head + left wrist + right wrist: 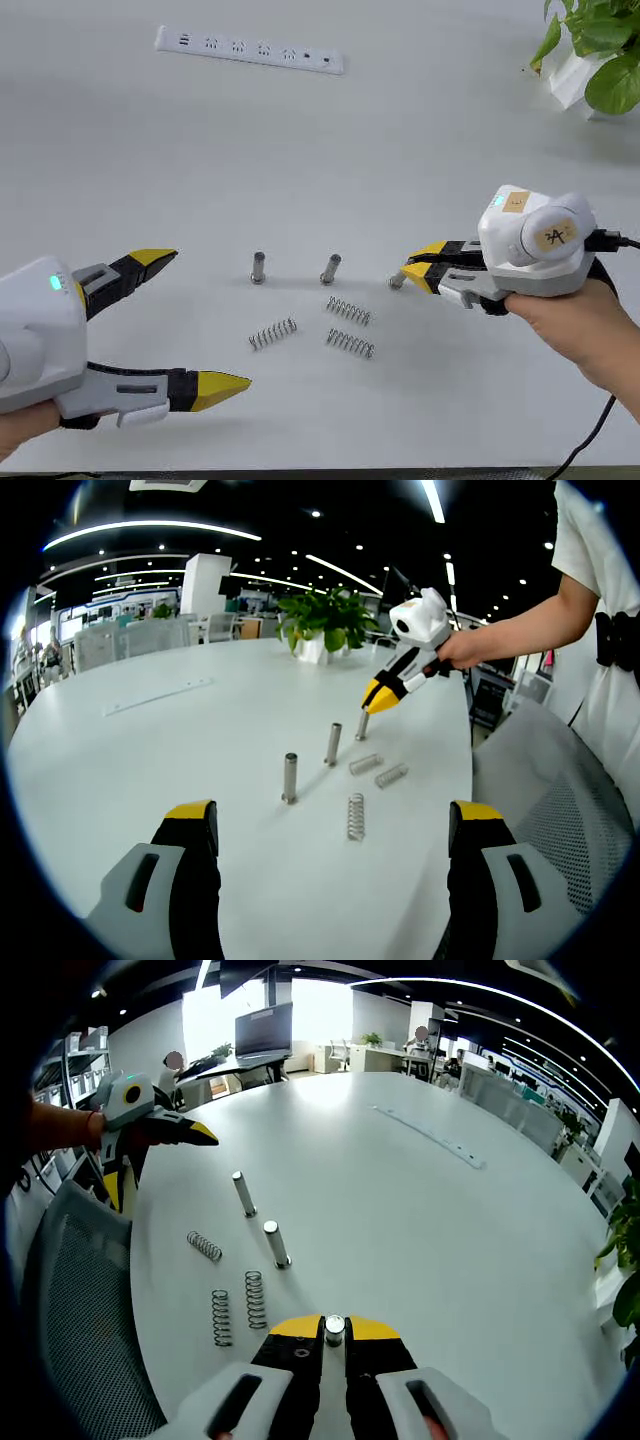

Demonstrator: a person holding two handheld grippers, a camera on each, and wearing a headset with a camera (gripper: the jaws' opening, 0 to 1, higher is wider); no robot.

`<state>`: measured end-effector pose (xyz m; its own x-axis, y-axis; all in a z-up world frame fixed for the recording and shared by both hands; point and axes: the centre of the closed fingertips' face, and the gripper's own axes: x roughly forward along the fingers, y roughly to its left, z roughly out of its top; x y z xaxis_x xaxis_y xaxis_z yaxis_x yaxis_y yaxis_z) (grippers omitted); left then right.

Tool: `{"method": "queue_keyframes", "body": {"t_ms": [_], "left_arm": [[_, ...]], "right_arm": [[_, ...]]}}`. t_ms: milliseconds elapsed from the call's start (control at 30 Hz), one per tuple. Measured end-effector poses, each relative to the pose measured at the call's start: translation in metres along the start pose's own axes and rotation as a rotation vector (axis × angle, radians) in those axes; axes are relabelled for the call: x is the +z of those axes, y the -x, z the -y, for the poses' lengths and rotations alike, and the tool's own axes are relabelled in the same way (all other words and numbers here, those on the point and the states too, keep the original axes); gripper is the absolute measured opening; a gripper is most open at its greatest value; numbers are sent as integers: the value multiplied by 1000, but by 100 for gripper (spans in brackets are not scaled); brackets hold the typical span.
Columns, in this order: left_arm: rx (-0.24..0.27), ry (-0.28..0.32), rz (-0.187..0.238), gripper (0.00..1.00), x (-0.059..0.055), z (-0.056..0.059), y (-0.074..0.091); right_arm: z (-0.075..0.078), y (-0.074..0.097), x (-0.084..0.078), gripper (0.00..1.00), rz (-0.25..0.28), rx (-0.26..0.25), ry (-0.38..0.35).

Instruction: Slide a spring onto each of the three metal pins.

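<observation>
Three metal pins stand in a row on the white table: the left pin (258,267), the middle pin (330,269) and the right pin (397,281). My right gripper (415,271) is shut on the right pin (334,1328), its yellow tips pinching it from the right. Three springs lie flat in front of the pins: one (273,333) at the left, two (348,311) (350,343) at the right. My left gripper (195,322) hangs wide open at the near left, apart from everything, its jaws pointing toward the pins (290,778).
A white power strip (249,49) lies at the far side of the table. A potted plant (593,55) stands at the far right corner. The table's front edge (320,468) runs just below the left gripper. A mesh chair (560,790) stands beside the table.
</observation>
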<state>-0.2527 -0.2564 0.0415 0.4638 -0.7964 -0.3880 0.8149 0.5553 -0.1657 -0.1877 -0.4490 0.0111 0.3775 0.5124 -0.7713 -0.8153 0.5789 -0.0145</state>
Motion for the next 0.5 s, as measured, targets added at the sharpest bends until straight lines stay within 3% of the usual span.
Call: {"method": "queue_keyframes", "body": {"t_ms": [500], "left_arm": [[-1, 0, 1, 95, 1, 0, -2]], "right_arm": [[-1, 0, -2, 4, -2, 1, -2]]}}
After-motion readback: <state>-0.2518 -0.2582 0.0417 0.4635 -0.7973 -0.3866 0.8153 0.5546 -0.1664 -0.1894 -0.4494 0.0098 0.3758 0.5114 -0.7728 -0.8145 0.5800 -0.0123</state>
